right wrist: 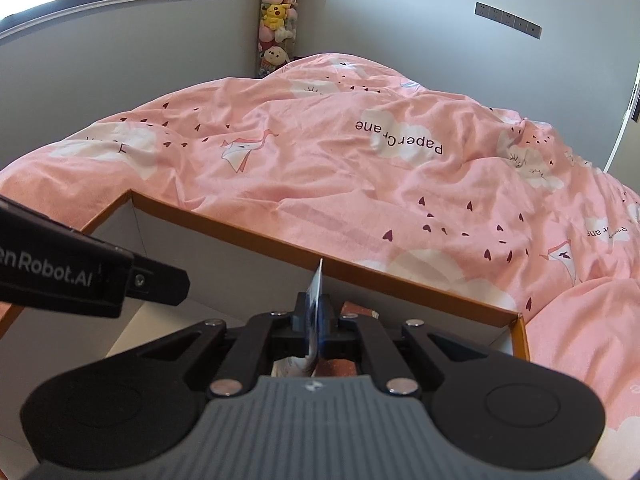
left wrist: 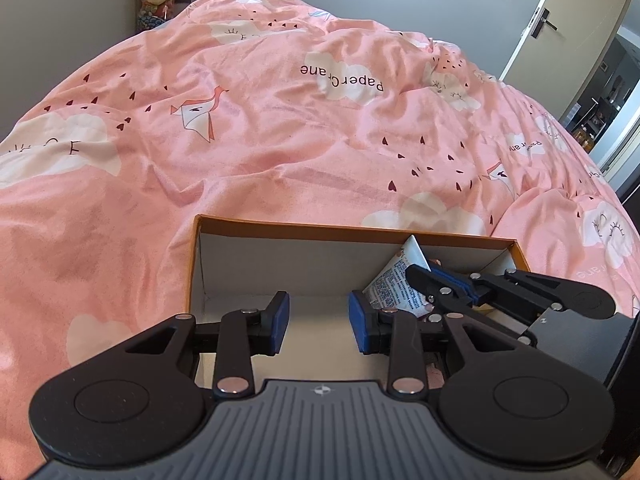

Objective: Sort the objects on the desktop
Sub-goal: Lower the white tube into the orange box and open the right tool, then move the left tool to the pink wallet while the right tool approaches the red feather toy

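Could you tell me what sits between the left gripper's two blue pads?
Nothing: between the left gripper pads only the box floor shows, in the left wrist view.

Duvet (left wrist: 280,152): pink printed cloth, matt, soft, heavily creased.

Box (left wrist: 344,231): cardboard; orange rim, inner walls plain pale grey-white, matt, smooth.

Sachet (left wrist: 396,284): printed white packet, slight sheen; probably plastic film or coated paper, view too partial to settle.

Left claw (left wrist: 319,322): black matt plastic links, bright metal pivot pins, blue pads (left wrist: 280,320) rubbery and dull; grey ribbed body.

Right claw (right wrist: 314,320): same black matt plastic, shiny pins.

Plush toys (right wrist: 276,16): fuzzy fabric.
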`<state>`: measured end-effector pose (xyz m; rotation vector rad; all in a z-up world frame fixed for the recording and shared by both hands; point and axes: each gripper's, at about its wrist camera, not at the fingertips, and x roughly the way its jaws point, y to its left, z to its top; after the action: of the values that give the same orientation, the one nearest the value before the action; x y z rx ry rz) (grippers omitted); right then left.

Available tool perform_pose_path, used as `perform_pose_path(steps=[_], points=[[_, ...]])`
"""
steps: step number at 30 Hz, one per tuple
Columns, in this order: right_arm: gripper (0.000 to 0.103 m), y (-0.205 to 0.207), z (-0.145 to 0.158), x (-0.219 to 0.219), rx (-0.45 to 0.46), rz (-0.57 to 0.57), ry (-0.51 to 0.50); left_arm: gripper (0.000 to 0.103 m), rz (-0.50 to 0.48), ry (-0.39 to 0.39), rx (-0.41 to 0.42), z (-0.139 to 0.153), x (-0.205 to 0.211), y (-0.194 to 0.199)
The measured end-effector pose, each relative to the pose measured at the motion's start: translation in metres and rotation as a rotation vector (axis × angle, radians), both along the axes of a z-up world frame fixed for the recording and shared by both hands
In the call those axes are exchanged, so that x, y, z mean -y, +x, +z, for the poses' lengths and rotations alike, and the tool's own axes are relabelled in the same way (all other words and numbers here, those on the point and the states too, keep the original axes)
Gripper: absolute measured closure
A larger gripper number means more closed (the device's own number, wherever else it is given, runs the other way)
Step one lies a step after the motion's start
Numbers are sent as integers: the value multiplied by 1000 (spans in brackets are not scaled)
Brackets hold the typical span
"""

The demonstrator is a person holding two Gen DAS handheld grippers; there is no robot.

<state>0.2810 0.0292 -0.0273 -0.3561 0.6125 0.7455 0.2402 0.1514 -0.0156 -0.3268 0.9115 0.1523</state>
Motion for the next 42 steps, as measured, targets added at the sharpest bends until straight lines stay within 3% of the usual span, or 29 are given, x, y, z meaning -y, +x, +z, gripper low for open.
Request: perform_pose_path(steps=[6,12,15,22,25,28,34,42], points=[[96,-10,19,9,9,22,38,66,-11,9,17,9,5,-10],[91,-38,51,39,28,49,117,66,-66,13,90,31,18,-36],[83,-58,68,64,18,64,186,66,-117,24,129,45,31,-53],[81,-95,76,123,-139,60,297,65,-187,-22,183,54,50,-100],[80,-112,70,145,-182,32,294,64,-191,-11,156,48,57,-117],[79,-125,57,163,-251,11,277,51,-203,-3,114,39,66,-132],[75,-137,21,188,-424,-74,214,47,-186,14,17,16,78,-154],[67,-140,-11,230,-502,-227,95,44,-207,46,-87,-8,98,-174]])
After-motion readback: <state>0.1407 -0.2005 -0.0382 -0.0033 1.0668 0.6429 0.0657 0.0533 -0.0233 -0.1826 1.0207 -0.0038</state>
